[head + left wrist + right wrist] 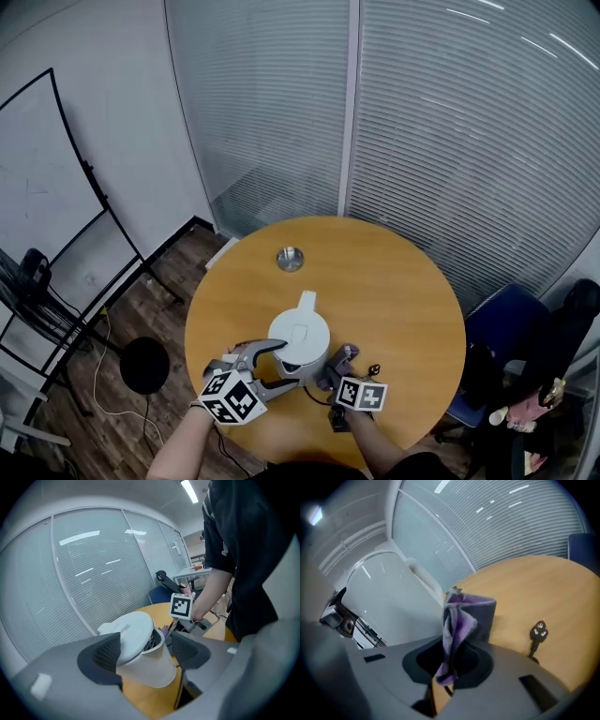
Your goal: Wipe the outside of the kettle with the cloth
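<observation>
A white kettle (pixel 298 338) stands in the middle of the round wooden table (pixel 394 291), spout pointing away from me. My left gripper (pixel 271 367) is open, its jaws on either side of the kettle (pixel 140 653); the left pad (pixel 105 654) lies against the kettle and a thin gap shows at the right pad (pixel 188 649). My right gripper (pixel 339 365) is shut on a purple cloth (pixel 458 620), held right beside the kettle's wall (pixel 393 606). From the head view the cloth (pixel 346 353) sits at the kettle's right side.
A small metal dish (pixel 290 259) lies on the table's far side. A black plug (pixel 538 633) and its cord lie on the wood to the right of the cloth. A dark blue chair (pixel 502 328) stands off the table's right edge.
</observation>
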{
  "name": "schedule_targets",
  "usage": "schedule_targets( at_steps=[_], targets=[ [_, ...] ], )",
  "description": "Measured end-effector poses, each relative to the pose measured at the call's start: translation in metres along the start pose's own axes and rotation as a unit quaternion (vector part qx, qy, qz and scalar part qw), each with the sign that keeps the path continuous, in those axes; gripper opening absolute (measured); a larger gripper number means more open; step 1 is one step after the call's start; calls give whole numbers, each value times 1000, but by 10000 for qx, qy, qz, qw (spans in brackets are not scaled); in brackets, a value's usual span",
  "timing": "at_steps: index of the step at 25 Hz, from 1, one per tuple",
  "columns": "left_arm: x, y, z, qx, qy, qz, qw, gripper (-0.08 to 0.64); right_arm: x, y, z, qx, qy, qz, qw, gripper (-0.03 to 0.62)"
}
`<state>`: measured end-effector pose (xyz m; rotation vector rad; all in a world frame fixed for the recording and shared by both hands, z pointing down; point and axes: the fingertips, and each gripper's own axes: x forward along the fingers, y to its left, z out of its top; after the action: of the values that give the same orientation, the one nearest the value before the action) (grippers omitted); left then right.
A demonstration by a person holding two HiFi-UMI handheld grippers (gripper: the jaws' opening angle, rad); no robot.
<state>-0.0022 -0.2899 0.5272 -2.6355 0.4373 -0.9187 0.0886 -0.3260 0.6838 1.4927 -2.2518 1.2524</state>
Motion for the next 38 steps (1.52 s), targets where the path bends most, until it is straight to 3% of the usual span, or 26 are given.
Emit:
schedule_targets(
  at_steps=[3,7,12,16,21,27,32,38],
  targets=[
    [-1,1,0,-13,-57,25,10000,331,-14,1,16,-88,-166,34,9998,41],
    [-2,4,1,-86,-172,80,9998,331,-45,10,74,-225,-967,179,9949,41],
    [-1,4,0,-144,-237,118,9995,331,-80,44,157,-384,-2037,879,9743,41],
    [-1,4,1,-141,-252,113,9995,331,-94,75,193,-595,-2427,1531,9561,41],
    [-1,5,2,-171,-291,154,9993,331,-79,85,190,-740,-2172,1991,9527,41],
    [-1,5,2,-193,-316,206,9991,331,-47,63,159,-428,-1656,2010,9645,41],
    [0,6,4,-225,-346,250,9988,331,-8,32,115,-333,-1019,1612,9811,41],
    [-1,6,4,-249,-377,297,9985,331,29,-17,49,-317,-6,580,9978,41]
  ],
)
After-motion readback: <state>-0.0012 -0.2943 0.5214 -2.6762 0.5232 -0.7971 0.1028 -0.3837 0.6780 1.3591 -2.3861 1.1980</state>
